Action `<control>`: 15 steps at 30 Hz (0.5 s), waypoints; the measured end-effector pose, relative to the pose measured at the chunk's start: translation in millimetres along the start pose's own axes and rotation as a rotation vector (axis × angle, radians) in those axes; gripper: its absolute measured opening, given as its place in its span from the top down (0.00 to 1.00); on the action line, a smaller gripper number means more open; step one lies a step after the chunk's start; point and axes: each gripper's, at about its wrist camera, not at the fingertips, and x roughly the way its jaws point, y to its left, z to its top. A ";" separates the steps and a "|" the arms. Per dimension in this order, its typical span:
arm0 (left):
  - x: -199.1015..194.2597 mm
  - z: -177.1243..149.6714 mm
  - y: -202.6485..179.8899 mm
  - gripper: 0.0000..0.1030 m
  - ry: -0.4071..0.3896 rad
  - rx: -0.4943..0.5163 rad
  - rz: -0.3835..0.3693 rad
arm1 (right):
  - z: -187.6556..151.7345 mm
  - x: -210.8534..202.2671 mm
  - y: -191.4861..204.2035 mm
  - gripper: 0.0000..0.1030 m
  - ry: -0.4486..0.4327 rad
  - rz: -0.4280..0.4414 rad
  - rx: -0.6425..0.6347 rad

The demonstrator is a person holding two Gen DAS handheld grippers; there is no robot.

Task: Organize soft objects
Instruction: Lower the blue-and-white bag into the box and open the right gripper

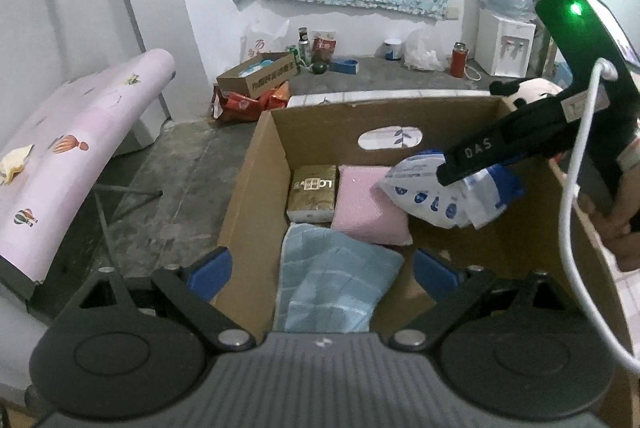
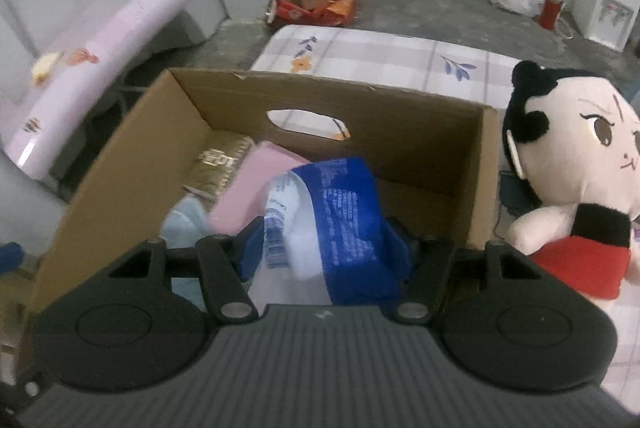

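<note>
Three soft items already lie in the cardboard box (image 1: 256, 163), which fills the centre of both views: a folded blue towel (image 1: 332, 280) at lower centre, a pink cushion (image 1: 366, 203) above it, and a brown tissue pack (image 1: 312, 191) at its left. My right gripper (image 2: 326, 248) is clamped on a crinkled blue-and-white packet (image 2: 340, 220), held over the box, not yet set down. My left gripper (image 1: 320, 268) stands wide open, empty. One plush doll (image 2: 580, 163) waits outside, at right of frame; I judge it remains.
</note>
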 end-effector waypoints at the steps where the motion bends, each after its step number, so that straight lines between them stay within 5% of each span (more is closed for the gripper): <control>1: 1.7 -0.8 0.9 0.05 0.005 -0.002 0.001 | 0.0 2.5 2.0 0.38 0.013 -0.017 -0.014; 6: 9.4 -0.7 4.4 0.05 0.021 -0.044 -0.034 | 0.0 2.9 5.4 0.17 0.040 -0.011 -0.023; 11: 27.1 9.1 -14.8 0.14 0.027 -0.036 -0.144 | 0.7 -26.5 -4.1 0.17 -0.011 0.051 0.016; 15: 70.8 28.3 -25.7 0.24 0.113 -0.167 -0.263 | 2.8 -63.8 -15.0 0.17 -0.105 0.047 -0.028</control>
